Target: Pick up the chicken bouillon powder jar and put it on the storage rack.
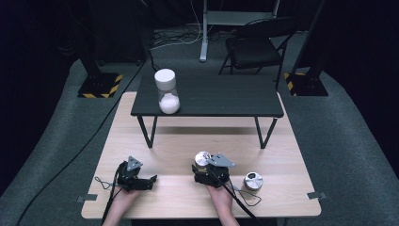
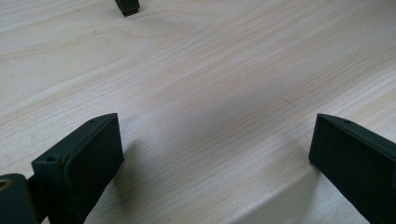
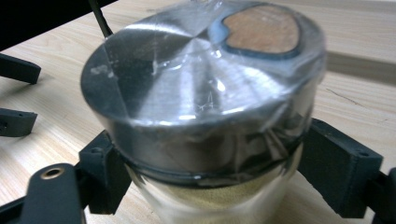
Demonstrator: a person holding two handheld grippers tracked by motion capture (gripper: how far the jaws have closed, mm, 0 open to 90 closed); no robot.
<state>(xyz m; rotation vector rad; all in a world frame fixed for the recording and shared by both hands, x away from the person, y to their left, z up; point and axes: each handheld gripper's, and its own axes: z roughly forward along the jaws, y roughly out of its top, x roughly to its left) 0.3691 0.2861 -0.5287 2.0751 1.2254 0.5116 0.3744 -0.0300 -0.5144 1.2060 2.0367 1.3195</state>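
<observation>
Nearest the person, two forearms come in over the front edge of a pale wooden bench, each hand holding a black two-fingered gripper. The left gripper rests low on the bare wood at the front left, its fingers spread wide apart with nothing between them, apparently parked out of the way while the other hand works. The right gripper, front centre, has its fingers set on either side of a shiny metal jar with a steel lid, just under the lid's rim; the left finger touches the wall, but whether the right one presses cannot be told. Gripping under the rim would probably keep the smooth jar from slipping if lifted. The jar stands upright on the bench. Just beside this gripper, to its right, sits a second, similar small metal jar, untouched. Farther back, a low black shelf on thin legs stands across the bench, and on its left end is a clear container with a white lid, partly filled with something white. Beyond are a folding chair and dark floor.
</observation>
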